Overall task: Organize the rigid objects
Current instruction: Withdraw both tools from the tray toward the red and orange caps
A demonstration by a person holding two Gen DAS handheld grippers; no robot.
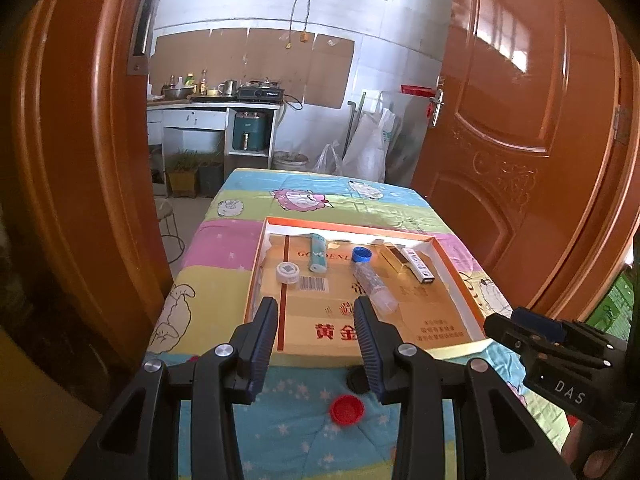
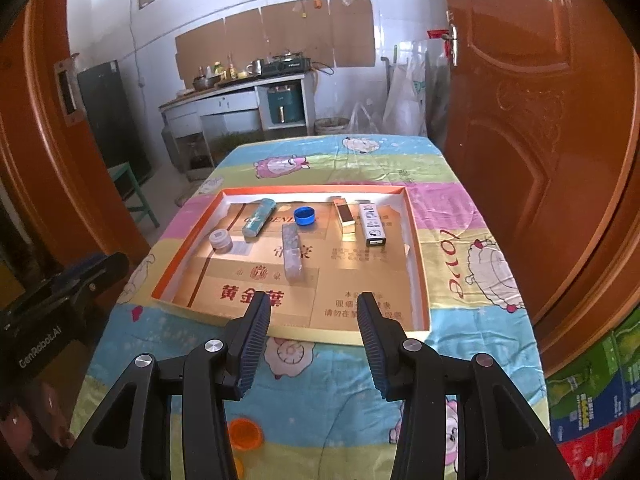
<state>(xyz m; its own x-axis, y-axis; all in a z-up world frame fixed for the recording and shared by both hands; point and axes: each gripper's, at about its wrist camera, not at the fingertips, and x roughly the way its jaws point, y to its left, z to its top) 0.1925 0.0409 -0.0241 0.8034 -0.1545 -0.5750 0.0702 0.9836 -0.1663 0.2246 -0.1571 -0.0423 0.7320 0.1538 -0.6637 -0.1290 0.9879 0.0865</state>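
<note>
A shallow orange-rimmed cardboard tray (image 1: 256, 272) (image 2: 416, 240) lies on the table. In it are a teal tube (image 1: 318, 253) (image 2: 258, 217), a white round jar (image 1: 287, 273) (image 2: 221, 239), a blue cap (image 1: 362, 255) (image 2: 305, 215), a clear tube (image 1: 374, 284) (image 2: 291, 251), a gold box (image 1: 396, 258) (image 2: 344, 216) and a white patterned box (image 1: 418, 265) (image 2: 372, 225). My left gripper (image 1: 316, 312) is open and empty above the tray's near edge. My right gripper (image 2: 314, 308) is open and empty, also at the near edge. A red cap (image 1: 346, 410) (image 2: 245, 434) lies on the cloth in front of the tray.
The table wears a colourful cartoon cloth (image 1: 224, 248) (image 2: 460, 248). Brown doors (image 1: 520, 120) (image 2: 540, 120) flank it closely. A kitchen counter (image 1: 212, 104) stands behind. The right gripper's body (image 1: 560, 356) shows at the right in the left wrist view. Green and red cartons (image 2: 592, 400) sit at the lower right.
</note>
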